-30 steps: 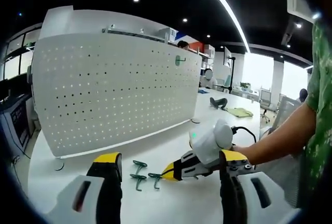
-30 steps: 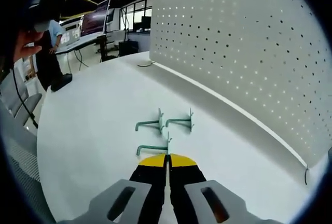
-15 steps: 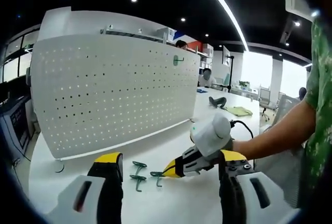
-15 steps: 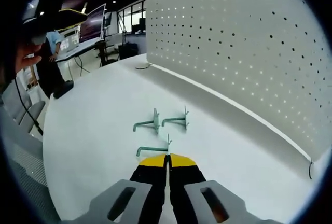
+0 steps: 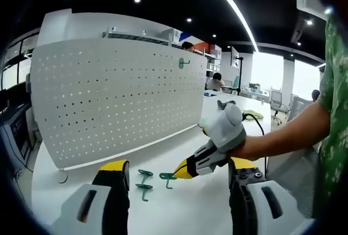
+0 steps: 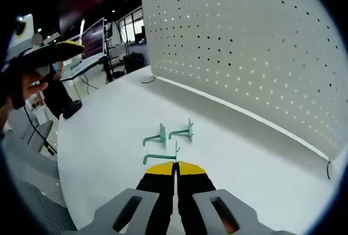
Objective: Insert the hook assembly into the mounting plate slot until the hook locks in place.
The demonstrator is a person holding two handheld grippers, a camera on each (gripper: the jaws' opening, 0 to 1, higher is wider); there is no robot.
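A white perforated mounting plate (image 5: 119,99) stands upright along the table; in the right gripper view the plate (image 6: 261,55) takes up the right side. One green hook (image 5: 185,62) hangs near its top right. My right gripper (image 6: 175,164) is shut on a green hook (image 6: 160,158), held a little above the table. In the left gripper view the right gripper (image 5: 182,171) comes in from the right with that hook (image 5: 167,178). Two more green hooks (image 6: 156,137) (image 6: 182,133) lie on the table just beyond. My left gripper (image 5: 176,167) is open, holding nothing.
The white table (image 6: 109,115) runs left to a rounded edge. A person's hand (image 6: 24,88) holds the left gripper at the far left. A black object (image 5: 225,104) and a yellow cloth (image 5: 251,115) lie further back. Monitors (image 6: 92,28) and people are behind.
My right gripper has risen and tilted up with the hook in it, lifting the hook off the table. The two loose hooks have not moved.
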